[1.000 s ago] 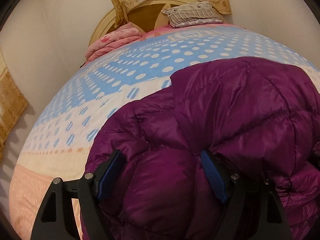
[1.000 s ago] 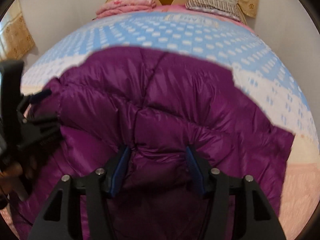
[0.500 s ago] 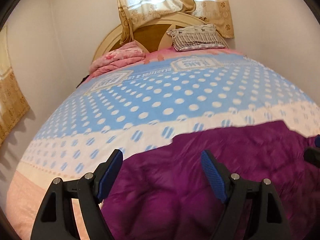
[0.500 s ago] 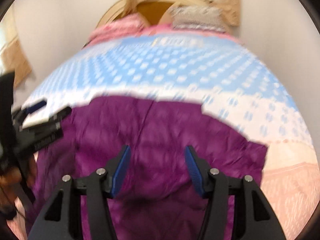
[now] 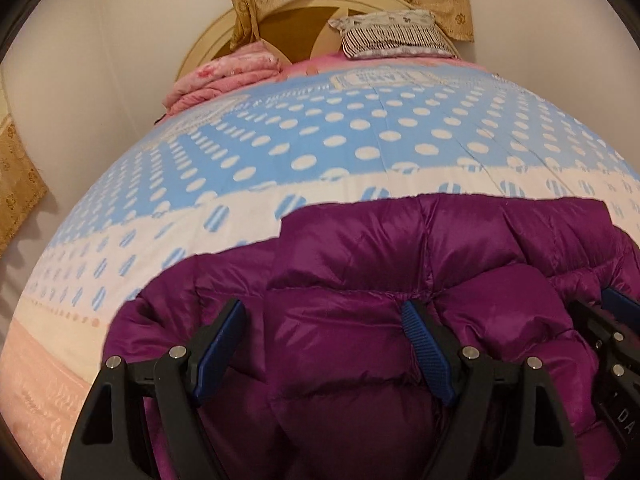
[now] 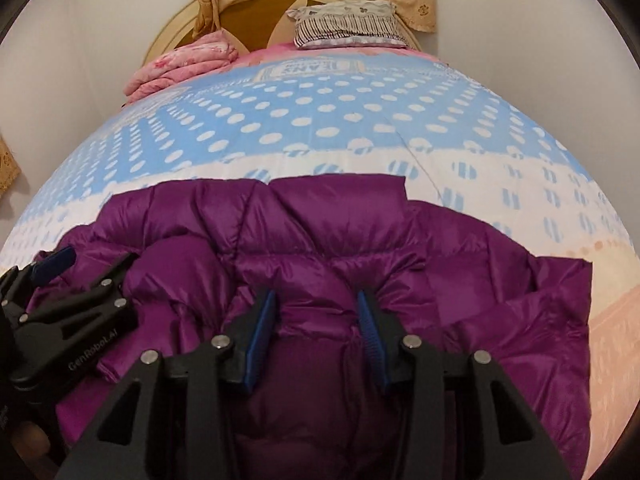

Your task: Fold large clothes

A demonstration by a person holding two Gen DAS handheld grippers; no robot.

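A purple puffer jacket (image 5: 400,264) lies on the bed, bunched in thick folds; it also shows in the right wrist view (image 6: 328,240). My left gripper (image 5: 324,344) is open, its blue-padded fingers wide apart and pressed around a puffy fold at the jacket's near edge. My right gripper (image 6: 316,336) is open with a narrower gap, its fingers set around another fold of the jacket. The right gripper also shows at the right edge of the left wrist view (image 5: 608,340), and the left gripper at the left edge of the right wrist view (image 6: 72,304).
The bed has a blue, white-dotted cover (image 5: 360,132) with a cream and pink band (image 5: 36,380) near me. A folded pink blanket (image 5: 224,76) and a striped pillow (image 5: 392,34) lie at the round headboard (image 6: 256,12). Walls flank the bed.
Both grippers lifted back off the jacket half a second ago, then came down onto it again. The jacket now lies lower and flatter on the bed.
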